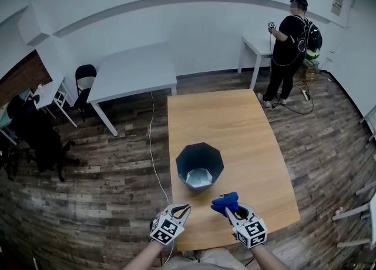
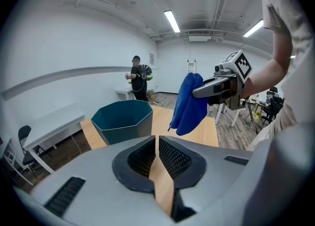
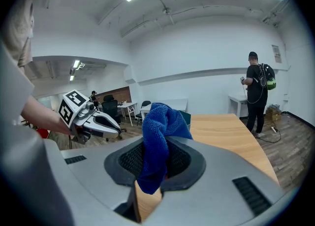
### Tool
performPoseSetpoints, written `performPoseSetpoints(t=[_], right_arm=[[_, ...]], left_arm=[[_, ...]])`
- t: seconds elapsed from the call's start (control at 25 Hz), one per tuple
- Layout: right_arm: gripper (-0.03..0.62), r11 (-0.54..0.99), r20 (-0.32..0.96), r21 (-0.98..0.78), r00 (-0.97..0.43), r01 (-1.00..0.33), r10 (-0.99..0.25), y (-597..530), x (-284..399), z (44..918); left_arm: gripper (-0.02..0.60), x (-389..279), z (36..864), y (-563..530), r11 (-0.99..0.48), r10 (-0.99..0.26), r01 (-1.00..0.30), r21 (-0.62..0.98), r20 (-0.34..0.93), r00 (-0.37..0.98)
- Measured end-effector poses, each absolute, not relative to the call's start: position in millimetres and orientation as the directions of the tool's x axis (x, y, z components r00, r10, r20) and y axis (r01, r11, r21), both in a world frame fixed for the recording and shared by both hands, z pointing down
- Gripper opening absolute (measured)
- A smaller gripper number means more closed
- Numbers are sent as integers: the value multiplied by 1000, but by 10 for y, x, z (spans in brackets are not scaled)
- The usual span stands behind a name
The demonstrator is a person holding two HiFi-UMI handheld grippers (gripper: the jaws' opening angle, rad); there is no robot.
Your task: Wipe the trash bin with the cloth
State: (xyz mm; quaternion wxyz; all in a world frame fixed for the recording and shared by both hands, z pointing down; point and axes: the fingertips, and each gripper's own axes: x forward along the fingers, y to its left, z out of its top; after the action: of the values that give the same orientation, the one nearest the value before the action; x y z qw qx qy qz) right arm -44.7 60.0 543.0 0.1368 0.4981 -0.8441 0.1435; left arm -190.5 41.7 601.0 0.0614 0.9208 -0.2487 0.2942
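Approach step: right gripper [image 1: 235, 208] pinches the blue cloth [image 1: 225, 202], left gripper [image 1: 181, 208] is closed and empty, trash bin [image 1: 200, 166] stands at eleven o'clock from the cloth, so next press cloth to its wall.

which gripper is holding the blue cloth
The right gripper: its jaws clamp the blue cloth, while the left gripper is shut with nothing between its jaws.

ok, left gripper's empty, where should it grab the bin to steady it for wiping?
Probably the rim. The bin stands upright and open, with thin flat-sided walls, so one jaw fits inside, one outside. Come from above at the near-left side, nearest the left gripper, clear of the right gripper holding the cloth. The left jaws are shut: open them first.
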Motion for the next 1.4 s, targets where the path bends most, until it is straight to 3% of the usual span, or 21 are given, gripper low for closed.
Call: performPoseSetpoints(t=[0.12, 0.32, 0.6, 0.8, 1.2, 1.4], right_arm=[[80, 483, 374, -113, -487, -868, -789, 451, -295, 5432], [80, 531, 368, -119, -534, -839, -761, 215, -149, 5454], [80, 593, 362, -156, -604, -790, -710, -68, 10, 5584], [80, 632, 360, -181, -648, -754, -671, -265, 86, 5741], [80, 663, 375, -234, -695, -711, -613, -491, 43, 5908], [80, 655, 374, -247, -694, -714, -615, -617, -13, 5984]], left_arm=[[31, -1743, 6008, 252, -868, -427, -494, -60, 599, 677], [126, -1510, 6059, -61, -881, -430, -446, -161, 666, 609], [169, -1262, 6324, -363, -900, -425, -311, -306, 775, 467], [167, -1152, 6398, -544, -878, -471, -293, -378, 789, 395], [167, -1011, 6621, -662, -903, -423, -225, -366, 847, 321], [133, -1011, 6641, -707, -912, -409, -156, -378, 853, 324]])
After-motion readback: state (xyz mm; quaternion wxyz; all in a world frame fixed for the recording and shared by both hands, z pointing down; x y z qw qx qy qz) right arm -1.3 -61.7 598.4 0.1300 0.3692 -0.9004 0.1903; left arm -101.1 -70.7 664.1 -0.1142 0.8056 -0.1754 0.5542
